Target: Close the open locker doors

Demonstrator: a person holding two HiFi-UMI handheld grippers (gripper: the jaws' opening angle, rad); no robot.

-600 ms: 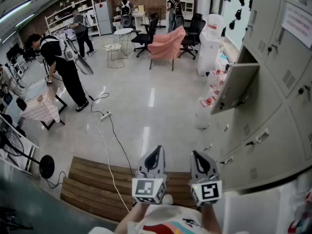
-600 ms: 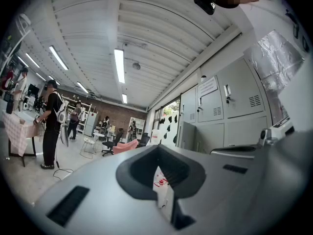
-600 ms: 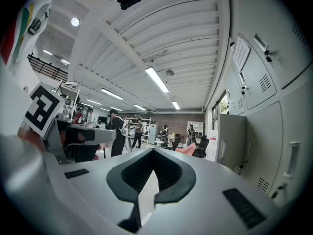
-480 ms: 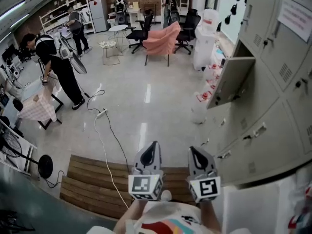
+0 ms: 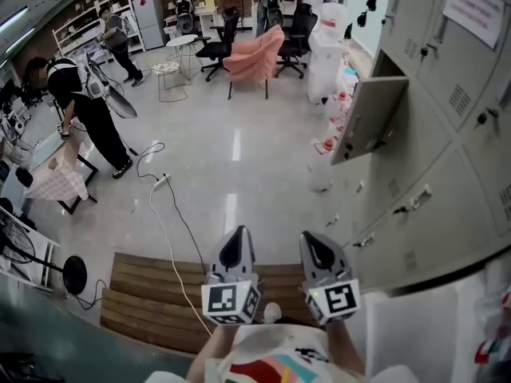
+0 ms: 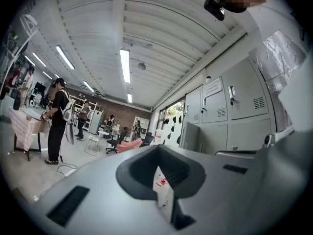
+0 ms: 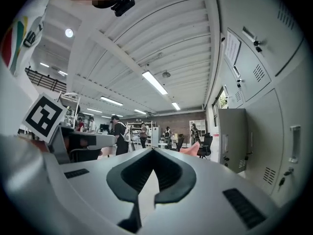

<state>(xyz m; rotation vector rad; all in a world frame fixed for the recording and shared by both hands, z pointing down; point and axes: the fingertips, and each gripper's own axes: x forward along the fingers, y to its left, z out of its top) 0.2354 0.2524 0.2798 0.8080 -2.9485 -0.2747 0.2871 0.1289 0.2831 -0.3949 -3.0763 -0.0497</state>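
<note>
Open locker door (image 5: 369, 118) had slid up and left in the head view (camera shift, I judged; the door itself looked unmoved). It stood ajar from the locker bank (image 5: 447, 166). Left gripper (image 5: 236, 234) and right gripper (image 5: 308, 238), jaws together and empty, hung over the wooden bench (image 5: 152, 294), well apart from the door. Closing had not begun.

no legible txt; notice (image 5: 475, 10) on locker (image 5: 447, 190) blurry
</note>
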